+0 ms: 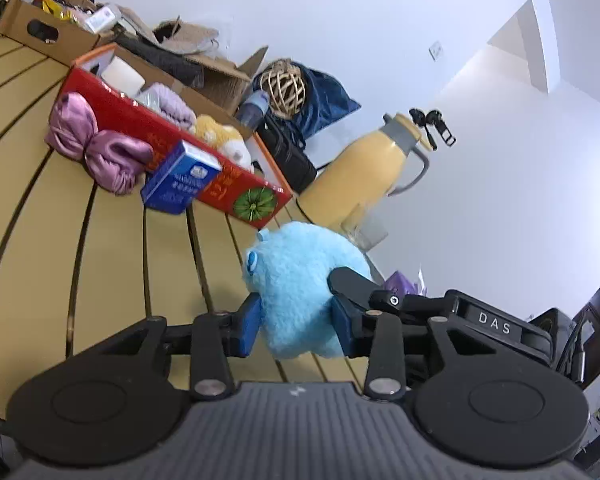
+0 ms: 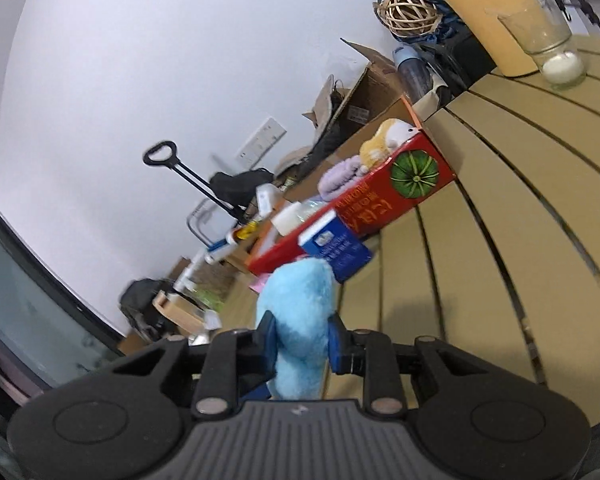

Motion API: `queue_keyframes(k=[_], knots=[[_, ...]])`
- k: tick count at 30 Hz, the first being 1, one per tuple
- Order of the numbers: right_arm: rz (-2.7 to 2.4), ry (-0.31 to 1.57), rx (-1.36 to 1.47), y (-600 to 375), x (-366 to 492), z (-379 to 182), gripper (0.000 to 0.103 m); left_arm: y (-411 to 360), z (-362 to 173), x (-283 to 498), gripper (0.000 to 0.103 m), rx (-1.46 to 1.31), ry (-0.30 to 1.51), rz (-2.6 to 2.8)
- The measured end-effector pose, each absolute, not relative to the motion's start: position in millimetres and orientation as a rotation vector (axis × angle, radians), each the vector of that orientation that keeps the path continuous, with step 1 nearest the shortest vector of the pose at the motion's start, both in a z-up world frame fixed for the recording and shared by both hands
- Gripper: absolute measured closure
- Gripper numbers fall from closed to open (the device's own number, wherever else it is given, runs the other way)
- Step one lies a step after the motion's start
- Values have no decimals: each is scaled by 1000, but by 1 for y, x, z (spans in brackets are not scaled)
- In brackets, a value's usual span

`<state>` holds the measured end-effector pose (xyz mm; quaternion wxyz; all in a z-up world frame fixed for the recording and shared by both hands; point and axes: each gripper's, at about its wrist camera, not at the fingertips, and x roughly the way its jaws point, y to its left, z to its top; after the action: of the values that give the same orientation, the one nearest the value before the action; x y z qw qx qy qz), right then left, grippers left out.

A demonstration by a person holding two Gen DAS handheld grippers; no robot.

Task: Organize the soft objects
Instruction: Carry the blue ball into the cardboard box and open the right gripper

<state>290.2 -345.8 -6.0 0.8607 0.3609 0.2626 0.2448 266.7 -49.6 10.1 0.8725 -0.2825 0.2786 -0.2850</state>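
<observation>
Slatted table (image 1: pixel 112 240), red box (image 1: pixel 204 168), blue carton (image 1: pixel 180 180) leaning against it

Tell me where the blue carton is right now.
The blue carton stands on the slatted table, leaning against the front of the red box, just right of the pink satin bundle in the left wrist view.

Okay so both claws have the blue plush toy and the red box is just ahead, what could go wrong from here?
1. The left claw and right claw both pinch the same blue plush toy; pulling apart could strain it.
2. The red box already holds a yellow toy and a lilac cloth, so space may be tight.
3. The blue carton leaning on the box could get knocked over.
</observation>
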Motion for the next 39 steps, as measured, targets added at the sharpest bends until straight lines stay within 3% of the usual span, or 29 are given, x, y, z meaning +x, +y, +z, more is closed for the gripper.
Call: queue_keyframes(k=[6, 7, 9, 10, 19, 23, 28, 30, 32, 33, 35, 39], knots=[[524, 496, 712, -340, 301, 18, 78, -44, 39, 289, 76, -573, 524, -607], [520, 476, 689, -337, 306, 24, 77, -43, 45, 296, 79, -569, 511, -609], [499, 430, 652, -333, 318, 36, 76, -40, 57, 311, 100, -562, 498, -615], [487, 410, 637, -330, 325, 41, 76, -38, 64, 323, 102, -556, 496, -622], [492, 398, 506, -301, 445, 70, 79, -42, 103, 434, 101, -350, 469, -555], [485, 472, 496, -290, 515, 68, 79, -41, 85, 499, 101, -277, 518, -450], [447, 701, 472, -268, 593, 18, 79, -44, 46, 550, 100, -139, 618, -321], [435, 775, 430, -261, 608, 0, 78, -43, 37, 554, 98, -108, 633, -316], [390, 783, 331, -254, 609, -7, 71, -40, 30, 556, 92, -88, 646, -289], [362, 780, 294, -252, 608, -6, 66, -38, 28, 557, 86, -80, 646, -279], [342, 799, 267, -253, 608, -3, 61, -36, 30, 554, 61, -73, 639, -268], [380, 841, 207, -252, 602, 17, 44, -32, 52, 536, 40, -45, 604, -264]])
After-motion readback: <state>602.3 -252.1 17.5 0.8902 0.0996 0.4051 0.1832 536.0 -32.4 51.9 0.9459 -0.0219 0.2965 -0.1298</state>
